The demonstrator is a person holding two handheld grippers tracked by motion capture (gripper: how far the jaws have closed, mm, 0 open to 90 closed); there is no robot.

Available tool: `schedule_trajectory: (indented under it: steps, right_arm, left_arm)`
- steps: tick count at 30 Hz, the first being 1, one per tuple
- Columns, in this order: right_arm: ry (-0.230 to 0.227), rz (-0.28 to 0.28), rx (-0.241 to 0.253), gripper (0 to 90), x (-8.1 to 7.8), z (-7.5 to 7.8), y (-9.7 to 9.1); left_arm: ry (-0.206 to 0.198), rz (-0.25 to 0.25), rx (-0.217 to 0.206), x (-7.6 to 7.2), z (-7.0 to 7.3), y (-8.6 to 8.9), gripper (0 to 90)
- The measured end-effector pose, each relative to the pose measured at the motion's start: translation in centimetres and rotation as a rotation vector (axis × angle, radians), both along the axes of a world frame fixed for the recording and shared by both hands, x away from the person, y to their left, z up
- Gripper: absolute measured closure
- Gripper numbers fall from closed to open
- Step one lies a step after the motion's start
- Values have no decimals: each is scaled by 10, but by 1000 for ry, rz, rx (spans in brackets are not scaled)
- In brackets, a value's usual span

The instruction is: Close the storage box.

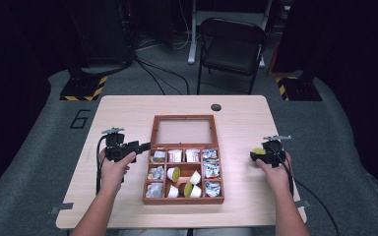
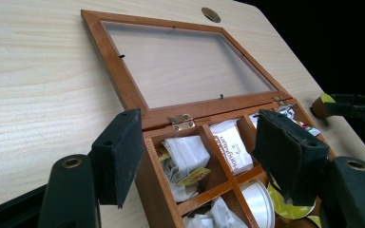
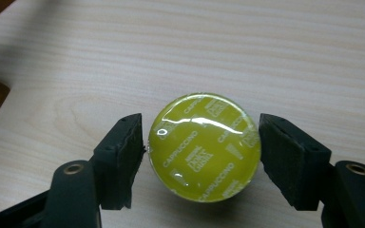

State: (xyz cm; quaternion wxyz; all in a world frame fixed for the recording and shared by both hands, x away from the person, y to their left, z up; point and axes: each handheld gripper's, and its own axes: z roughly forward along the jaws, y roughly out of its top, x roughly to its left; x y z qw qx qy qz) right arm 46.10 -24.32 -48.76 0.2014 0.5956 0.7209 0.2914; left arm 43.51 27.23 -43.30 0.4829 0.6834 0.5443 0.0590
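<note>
Right gripper (image 3: 199, 156) stands open around the green capsule (image 3: 203, 146), foil up on the table (image 1: 128, 110) right of the wooden box (image 1: 147, 187), pads just clear; lift straight up without nudging it, while left gripper (image 2: 204, 156), open and empty, steadies the box corner.
</note>
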Motion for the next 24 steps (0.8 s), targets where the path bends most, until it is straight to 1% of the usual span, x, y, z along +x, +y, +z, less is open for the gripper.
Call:
schedule_trajectory:
  steps: [2, 4, 5, 8, 10, 13, 14, 15, 16, 18, 20, 24]
  right_arm:
    - [-10, -16, 14, 317, -2, 4, 0]
    - [-30, -10, 9, 316, -2, 8, -2]
    - [-33, -15, 11, 316, -2, 10, -2]
    - [-45, -11, 9, 316, -2, 13, -2]
    - [-42, -15, 12, 316, -3, 15, -1]
    - [-63, 4, 11, 316, -5, 20, -1]
    - [-72, 6, 10, 316, -6, 22, 1]
    - [-78, 15, 10, 316, -6, 24, 3]
    - [-75, 17, 15, 316, -7, 26, 5]
    - [-86, 43, 16, 316, -7, 29, 9]
    - [-90, 64, 18, 316, -8, 32, 14]
    - [-84, 101, 27, 317, -10, 36, 24]
  left_arm:
    - [-1, 0, 2, 0, 0, 0, 333]
    - [2, 2, -2, 0, 0, -1, 333]
    - [5, 10, -10, 0, 0, -1, 333]
    - [5, 6, -8, 0, -1, -1, 333]
    - [7, 11, -13, 0, 0, -1, 333]
    - [1, -3, 1, 1, -1, 1, 333]
    - [1, -2, 3, 1, -1, 1, 333]
    - [9, 8, -4, 1, -1, 0, 333]
    - [15, 15, -5, 1, -1, -1, 333]
    - [10, 5, 19, 1, -1, -1, 333]
    - [10, 1, 18, 1, -2, -2, 332]
    - [7, 0, 18, 1, -1, -1, 332]
